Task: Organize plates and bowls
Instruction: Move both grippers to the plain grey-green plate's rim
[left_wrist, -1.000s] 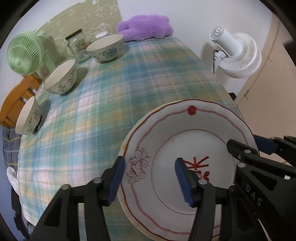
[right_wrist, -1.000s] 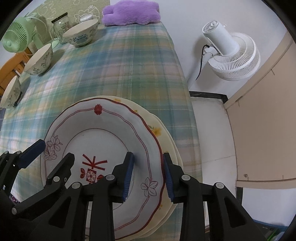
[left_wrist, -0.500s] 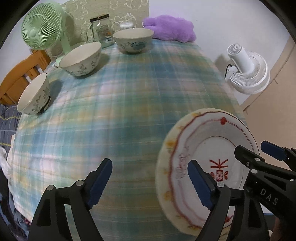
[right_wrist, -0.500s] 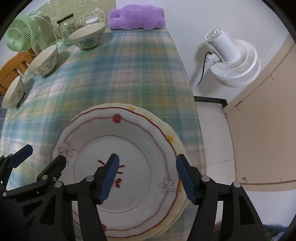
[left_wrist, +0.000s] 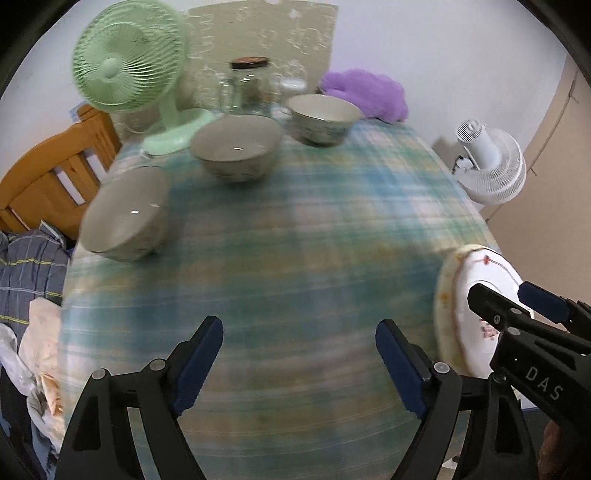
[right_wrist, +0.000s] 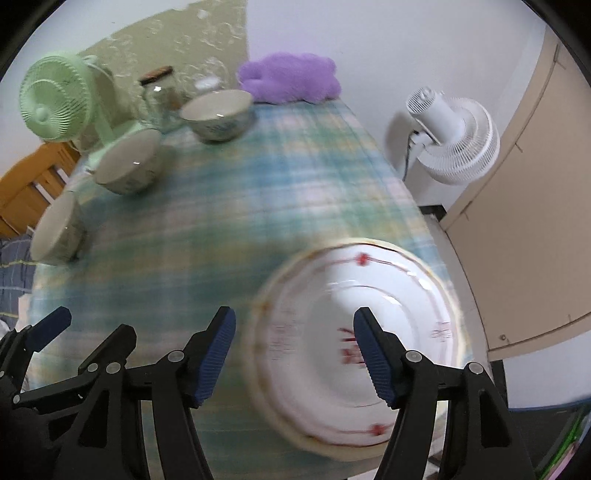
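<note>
A white plate with red lines (right_wrist: 369, 310) lies on top of a yellowish plate (right_wrist: 266, 295) at the near right corner of the plaid table (left_wrist: 295, 240); the stack shows at the right in the left wrist view (left_wrist: 465, 317). Three bowls stand at the far left: near (left_wrist: 125, 214), middle (left_wrist: 236, 151), far (left_wrist: 323, 116). My left gripper (left_wrist: 299, 358) is open and empty above bare cloth. My right gripper (right_wrist: 295, 358) is open and empty, its jaws spread over the stack's left rim.
A green fan (left_wrist: 129, 59), glass jars (left_wrist: 247, 85) and a purple plush (left_wrist: 365, 94) line the table's far edge. A white fan (right_wrist: 454, 140) stands on the floor to the right. A wooden chair (left_wrist: 48, 173) is at the left.
Both grippers let go of the red-lined plate, which now rests on the stack. Both have opened wide and swung left and up; the bowls now sit nearer the view's middle.
</note>
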